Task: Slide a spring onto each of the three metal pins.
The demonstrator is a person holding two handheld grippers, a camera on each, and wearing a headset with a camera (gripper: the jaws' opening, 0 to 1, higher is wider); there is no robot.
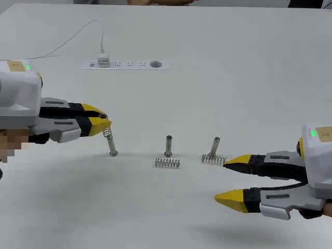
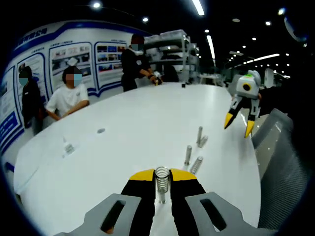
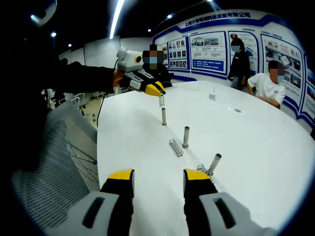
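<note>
Nearest me, my right gripper (image 1: 220,181) is hovering with jaws spread and holding nothing, just beside the right pin (image 1: 215,147). My left gripper (image 1: 107,120) is pinching the held spring (image 1: 107,133) by its top, its lower coils sitting around the tip of the left pin (image 1: 112,148). I am judging this as threading 1 of 3. Next it is needing a straight push down, then release. The middle spring (image 1: 167,163) is lying by the middle pin (image 1: 168,146), the right spring (image 1: 213,159) touching the right pin, both on the surface (image 1: 233,78).

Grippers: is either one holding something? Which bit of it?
The left gripper pinches a spring by its top end, over a pin. The right gripper holds nothing.
</note>
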